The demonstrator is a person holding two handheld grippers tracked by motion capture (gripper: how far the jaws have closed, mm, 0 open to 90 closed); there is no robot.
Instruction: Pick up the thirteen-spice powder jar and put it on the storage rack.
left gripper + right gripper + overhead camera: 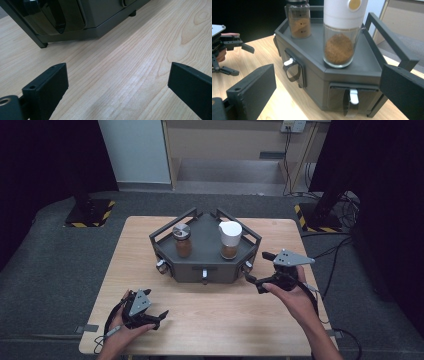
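Your right gripper [256,272] sits just off the front-right corner of the grey rack [192,265], jaws spread wide, nothing between them. In the right gripper view that gripper [329,90] looks straight at the rack [317,53] corner: the white-capped jar [342,32] of brown powder stands upright on the rack's top deck, right above that corner, framed between the open jaws but apart from them, no contact. The second jar [298,20], steel lid in the high view [182,240], stands upright farther back on the same deck, well apart from the white-capped one [230,240]. On the rack's side faces below the deck you have dark scoops hanging from white clips: one [350,102] directly under the white-capped jar, another [293,70] on the next face round. Your left gripper [152,319] is on the wooden table [220,320] well in front of the rack's front-left corner, near the table's near edge. Its jaws are also wide open and empty; in the left gripper view the gripper [117,82] shows bare table [130,75] between them, with the rack's base [75,22] and a dark scoop [50,17] beyond. The left gripper also shows at the left edge of the right gripper view [238,60], jaws parted.
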